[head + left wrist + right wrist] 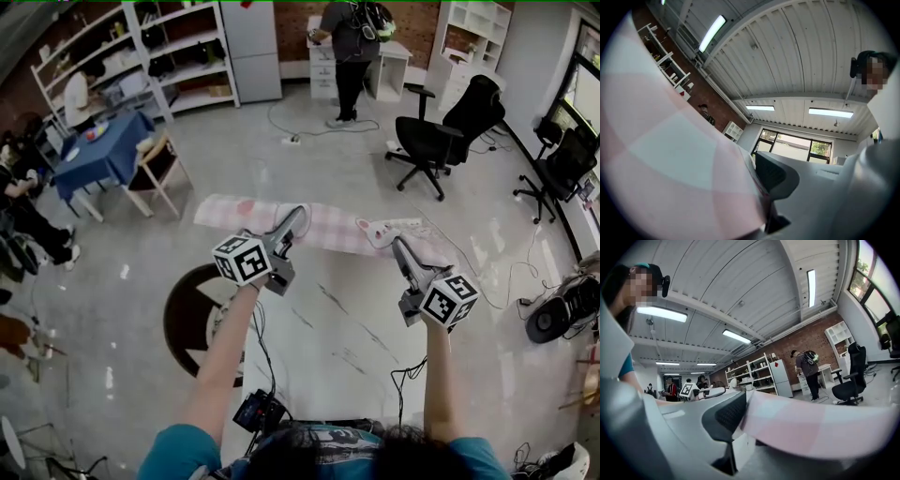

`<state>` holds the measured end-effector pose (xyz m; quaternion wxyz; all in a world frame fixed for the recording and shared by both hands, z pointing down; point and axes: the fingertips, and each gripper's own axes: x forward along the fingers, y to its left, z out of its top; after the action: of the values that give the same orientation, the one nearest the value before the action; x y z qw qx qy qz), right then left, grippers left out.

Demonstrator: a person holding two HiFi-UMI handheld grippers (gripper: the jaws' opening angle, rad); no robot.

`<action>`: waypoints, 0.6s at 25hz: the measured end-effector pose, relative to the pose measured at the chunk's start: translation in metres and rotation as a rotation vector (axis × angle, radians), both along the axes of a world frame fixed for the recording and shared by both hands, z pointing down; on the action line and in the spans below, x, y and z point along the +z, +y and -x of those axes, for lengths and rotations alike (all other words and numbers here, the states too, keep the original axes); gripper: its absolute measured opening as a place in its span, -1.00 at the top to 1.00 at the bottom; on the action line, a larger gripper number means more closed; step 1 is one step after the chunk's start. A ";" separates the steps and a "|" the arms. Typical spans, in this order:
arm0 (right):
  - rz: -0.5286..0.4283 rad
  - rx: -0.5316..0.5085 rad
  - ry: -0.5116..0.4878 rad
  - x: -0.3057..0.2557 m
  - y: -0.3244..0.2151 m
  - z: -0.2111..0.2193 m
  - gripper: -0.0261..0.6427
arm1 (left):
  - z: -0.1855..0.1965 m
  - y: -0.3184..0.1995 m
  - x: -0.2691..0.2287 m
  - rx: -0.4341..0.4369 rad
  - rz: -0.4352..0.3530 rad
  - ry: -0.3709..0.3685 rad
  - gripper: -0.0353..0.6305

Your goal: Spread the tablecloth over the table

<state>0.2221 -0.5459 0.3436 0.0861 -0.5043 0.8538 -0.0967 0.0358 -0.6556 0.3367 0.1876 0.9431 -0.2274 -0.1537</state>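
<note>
While the tablecloth (pixel 333 228) is lying bunched in a narrow pink-and-white checked band along the far side of the pale, glossy table (pixel 342 323), both grippers are holding onto it. The left gripper (pixel 298 223) is pinching the cloth toward the band's left half. Its own view is showing the checked fabric running in against the dark pad (pixel 772 174), with the jaws nearly together and only the cloth's thickness keeping them apart. The right gripper (pixel 398 246) is doing the same near the band's right end, where its view is showing the fabric clamped beside its dark pad (pixel 725 414) and stretching away to the right. Judging by this, the task is sitting at an early stage. The cloth is gripped at two points and resting on the far part of the top, but nearly all of the surface between the band and the person is showing bare. What is remaining, as far as I can judge, is drawing the gripped edge toward the near side so the folds are opening out, then evening the overhang and letting go.
</note>
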 end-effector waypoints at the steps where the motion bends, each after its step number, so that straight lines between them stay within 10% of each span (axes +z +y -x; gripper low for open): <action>1: 0.011 0.006 0.003 0.007 0.007 0.004 0.77 | 0.004 0.007 0.009 0.000 0.026 0.003 0.70; 15: 0.193 0.104 -0.089 0.096 0.115 0.053 0.77 | 0.054 0.108 0.115 -0.001 0.282 -0.116 0.67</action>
<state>0.1693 -0.4312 0.4400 0.0800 -0.5492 0.8085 -0.1959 -0.0181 -0.5481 0.4512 0.3045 0.9147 -0.2575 -0.0657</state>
